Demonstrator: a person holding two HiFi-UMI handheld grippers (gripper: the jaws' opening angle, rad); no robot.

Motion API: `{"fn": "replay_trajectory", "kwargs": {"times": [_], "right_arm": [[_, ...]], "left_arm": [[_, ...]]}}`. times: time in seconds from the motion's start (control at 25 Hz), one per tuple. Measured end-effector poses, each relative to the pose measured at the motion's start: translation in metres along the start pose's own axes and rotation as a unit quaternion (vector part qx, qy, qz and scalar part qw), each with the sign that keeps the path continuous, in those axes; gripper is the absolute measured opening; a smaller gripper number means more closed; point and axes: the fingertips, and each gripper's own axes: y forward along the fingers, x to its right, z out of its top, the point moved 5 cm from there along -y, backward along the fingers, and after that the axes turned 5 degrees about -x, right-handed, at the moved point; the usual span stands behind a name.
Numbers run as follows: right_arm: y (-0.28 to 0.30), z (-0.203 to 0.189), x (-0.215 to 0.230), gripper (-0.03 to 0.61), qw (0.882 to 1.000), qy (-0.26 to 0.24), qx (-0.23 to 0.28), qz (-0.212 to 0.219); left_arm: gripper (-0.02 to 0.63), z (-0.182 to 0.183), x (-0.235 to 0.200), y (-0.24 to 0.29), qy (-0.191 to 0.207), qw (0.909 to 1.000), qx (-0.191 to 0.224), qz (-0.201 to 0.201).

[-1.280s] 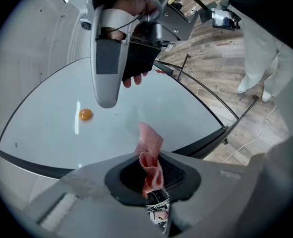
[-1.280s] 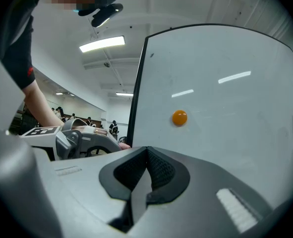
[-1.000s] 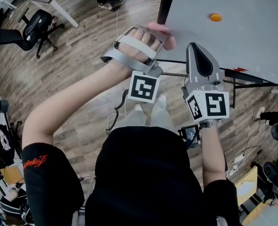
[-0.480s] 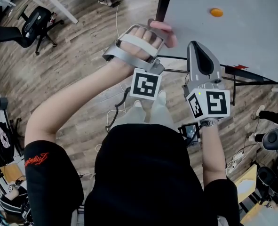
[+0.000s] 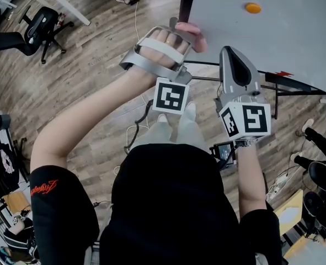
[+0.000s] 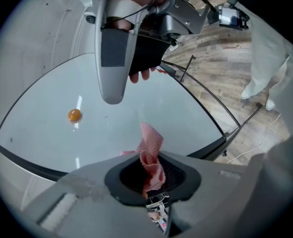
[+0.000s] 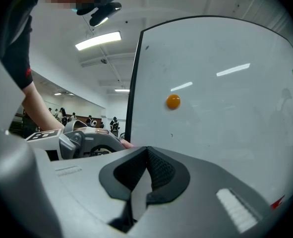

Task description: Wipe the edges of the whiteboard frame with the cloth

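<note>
Left claw [image 6: 147, 185] gripping cloth [image 6: 152, 142], whiteboard [image 6: 106, 133] ahead

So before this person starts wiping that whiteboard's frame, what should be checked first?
1. Pink cloth clamped in the left tongs: ok.
2. Right tongs shut, holding nothing: ok.
3. Cloth pressed against the black frame: cannot tell.
4. Orange magnet sits apart from the frame: ok.
5. The two tongs apart from each other: ok.
</note>
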Motion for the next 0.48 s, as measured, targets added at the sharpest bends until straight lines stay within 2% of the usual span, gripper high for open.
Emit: {"fn": "replay_trajectory", "kwargs": {"times": [0.48], "right_arm": [[0.001,-0.009,0.006,0.002,1.000,0.007,-0.014,-0.003]], "left_arm": [[0.040,0.003,0.020,0.008,-0.001,0.9997,0.000,-0.025]]}}
